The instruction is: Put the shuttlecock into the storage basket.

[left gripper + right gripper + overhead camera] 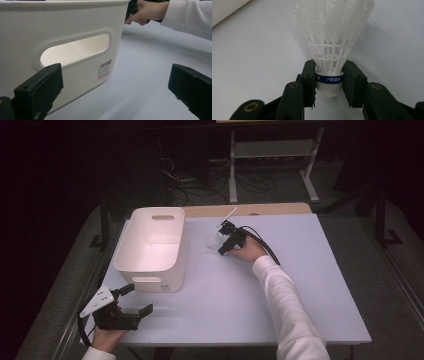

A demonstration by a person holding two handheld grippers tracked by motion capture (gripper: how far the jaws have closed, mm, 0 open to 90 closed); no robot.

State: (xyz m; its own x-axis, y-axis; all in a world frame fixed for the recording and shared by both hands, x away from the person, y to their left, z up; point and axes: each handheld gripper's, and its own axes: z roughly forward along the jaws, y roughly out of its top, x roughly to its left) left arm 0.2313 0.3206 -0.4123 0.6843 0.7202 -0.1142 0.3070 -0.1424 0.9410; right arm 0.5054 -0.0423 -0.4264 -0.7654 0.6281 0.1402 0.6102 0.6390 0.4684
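A white feather shuttlecock (332, 37) with a blue band marked PEAK sits between the jaws of my right gripper (329, 80), which is shut on its cork base. In the high view the right gripper (223, 241) holds the shuttlecock (216, 241) just above the pale table, right of the white plastic bin (152, 247). My left gripper (135, 301) rests at the table's front left corner, open and holding nothing, just in front of the bin's near wall. Its camera looks at the bin's handle slot (75, 50).
The pale blue-grey table top (300, 285) has a wooden strip along its far edge. A black cable (265, 245) trails from the right gripper across the table. A white shelf frame (272, 160) and floor cables lie beyond the table in the dark.
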